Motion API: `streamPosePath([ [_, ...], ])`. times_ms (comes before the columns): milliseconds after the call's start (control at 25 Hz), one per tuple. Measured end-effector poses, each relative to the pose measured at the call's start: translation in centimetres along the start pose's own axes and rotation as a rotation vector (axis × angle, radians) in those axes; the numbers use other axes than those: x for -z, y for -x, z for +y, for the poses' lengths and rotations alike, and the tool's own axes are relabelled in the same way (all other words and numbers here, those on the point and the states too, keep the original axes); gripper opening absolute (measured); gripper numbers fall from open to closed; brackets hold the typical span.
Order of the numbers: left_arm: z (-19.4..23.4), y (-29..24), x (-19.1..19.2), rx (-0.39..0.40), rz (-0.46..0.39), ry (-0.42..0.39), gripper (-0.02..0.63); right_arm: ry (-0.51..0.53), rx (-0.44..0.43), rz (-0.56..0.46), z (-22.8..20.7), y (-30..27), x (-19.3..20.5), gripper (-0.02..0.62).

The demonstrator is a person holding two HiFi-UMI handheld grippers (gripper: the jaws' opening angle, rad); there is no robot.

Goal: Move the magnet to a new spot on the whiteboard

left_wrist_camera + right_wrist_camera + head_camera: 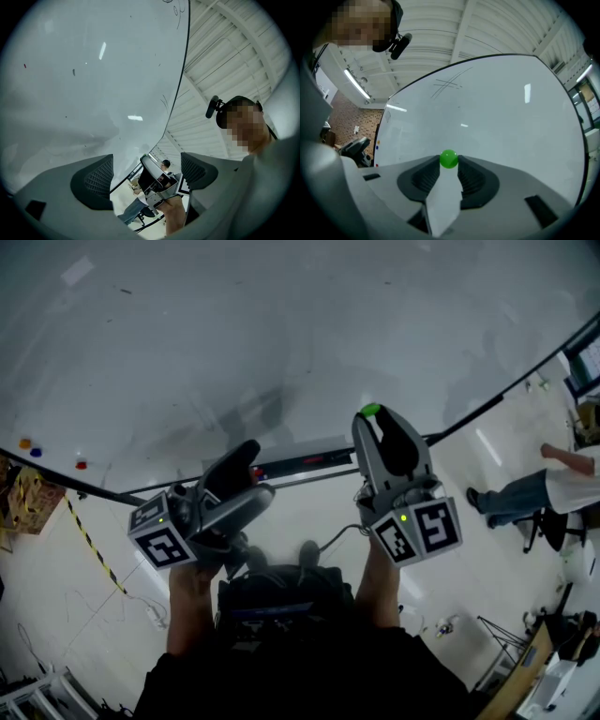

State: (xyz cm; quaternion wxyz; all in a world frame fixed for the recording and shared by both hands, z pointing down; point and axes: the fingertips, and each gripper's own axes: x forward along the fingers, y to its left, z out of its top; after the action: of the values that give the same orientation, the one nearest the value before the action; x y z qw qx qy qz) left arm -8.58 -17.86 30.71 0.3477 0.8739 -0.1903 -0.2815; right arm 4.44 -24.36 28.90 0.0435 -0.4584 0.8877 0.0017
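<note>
A small round green magnet [449,159] is pinched between the tips of my right gripper [449,161], which is shut on it. In the head view the green magnet [370,410] shows at the tip of the right gripper [372,414], close in front of the whiteboard [281,343]; whether it touches the board I cannot tell. The left gripper [251,474] hangs lower left by the board's bottom rail. Its pads [96,180] stand wide apart with nothing between them, and the right gripper [157,180] shows through the gap.
Small red [82,465], blue [36,452] and orange [24,442] magnets sit at the whiteboard's lower left corner. The board's black bottom rail [309,465] runs under both grippers. A person [539,488] stands on the floor to the right, beside a stool.
</note>
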Motion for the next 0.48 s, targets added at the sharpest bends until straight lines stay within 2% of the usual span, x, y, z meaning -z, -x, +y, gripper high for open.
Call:
streamPosePath([
  [480,0.1,-0.3,1.0,0.0,0.0,-0.003,0.443,-0.008,-0.045,0.017,0.5,0.3,0.6,0.144],
])
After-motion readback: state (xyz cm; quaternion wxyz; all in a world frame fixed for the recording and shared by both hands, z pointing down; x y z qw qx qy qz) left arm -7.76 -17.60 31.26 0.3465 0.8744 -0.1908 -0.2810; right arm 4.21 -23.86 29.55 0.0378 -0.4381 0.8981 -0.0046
